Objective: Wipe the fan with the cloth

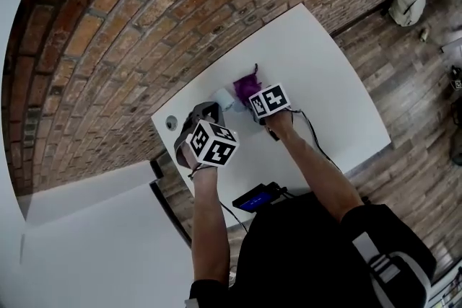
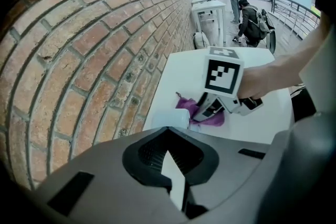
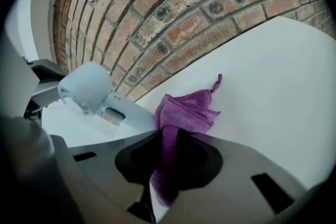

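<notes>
The fan (image 1: 223,99) is a small pale blue-white thing on the white table (image 1: 325,76), close to the brick wall. It shows as a rounded head with a flat body (image 3: 86,87) in the right gripper view. My left gripper (image 1: 204,114) is shut, and a pale strip of the fan (image 2: 176,181) is pinched between its jaws. The purple cloth (image 1: 246,86) lies bunched just right of the fan. My right gripper (image 1: 257,99) is shut on the cloth (image 3: 181,110), with a fold of it running down between the jaws (image 3: 167,165).
The brick wall (image 1: 144,32) runs along the table's far edge. A black device with a blue screen (image 1: 256,197) sits at the near edge, and a cable (image 1: 312,133) leads to it. A round hole (image 1: 171,122) marks the table's left corner. A second white table (image 1: 94,242) stands at lower left.
</notes>
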Demonstrator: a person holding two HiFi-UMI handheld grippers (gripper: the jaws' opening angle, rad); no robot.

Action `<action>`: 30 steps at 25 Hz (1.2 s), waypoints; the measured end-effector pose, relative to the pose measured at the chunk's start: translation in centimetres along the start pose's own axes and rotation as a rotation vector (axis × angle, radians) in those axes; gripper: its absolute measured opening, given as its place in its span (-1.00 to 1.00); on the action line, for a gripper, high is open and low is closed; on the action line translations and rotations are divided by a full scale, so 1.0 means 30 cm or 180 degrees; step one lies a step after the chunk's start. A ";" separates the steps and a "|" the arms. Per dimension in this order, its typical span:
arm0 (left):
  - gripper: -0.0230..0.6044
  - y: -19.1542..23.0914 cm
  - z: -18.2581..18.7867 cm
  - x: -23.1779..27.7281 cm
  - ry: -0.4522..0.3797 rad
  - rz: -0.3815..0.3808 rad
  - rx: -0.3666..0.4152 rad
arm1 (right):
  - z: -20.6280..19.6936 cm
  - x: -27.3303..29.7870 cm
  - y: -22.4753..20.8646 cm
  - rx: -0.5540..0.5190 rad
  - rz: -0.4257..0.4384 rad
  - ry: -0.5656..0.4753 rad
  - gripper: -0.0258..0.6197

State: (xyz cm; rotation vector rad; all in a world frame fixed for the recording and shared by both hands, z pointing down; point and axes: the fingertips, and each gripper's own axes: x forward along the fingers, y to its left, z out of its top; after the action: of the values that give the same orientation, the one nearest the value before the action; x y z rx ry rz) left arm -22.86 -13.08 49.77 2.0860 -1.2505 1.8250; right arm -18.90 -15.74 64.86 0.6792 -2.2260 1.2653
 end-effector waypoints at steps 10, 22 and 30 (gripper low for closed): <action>-0.95 0.000 -0.002 0.001 -0.0072 -0.0012 -0.0070 | 0.119 -0.101 0.000 -0.0020 -0.0001 -0.0369 -0.70; -0.95 0.005 0.000 0.001 -0.0107 0.0018 -0.0110 | -0.059 -0.010 0.030 -0.0025 0.0096 0.0100 -0.69; -0.95 0.029 -0.010 -0.029 -0.0409 0.0210 -0.0531 | 0.173 -0.149 0.048 -0.0211 0.0269 -0.0315 -0.70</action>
State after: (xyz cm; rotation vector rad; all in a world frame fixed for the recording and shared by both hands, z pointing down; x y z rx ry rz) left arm -23.59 -13.05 48.73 2.1227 -1.4638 1.5709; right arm -17.30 -18.85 58.79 0.6415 -2.3888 1.2160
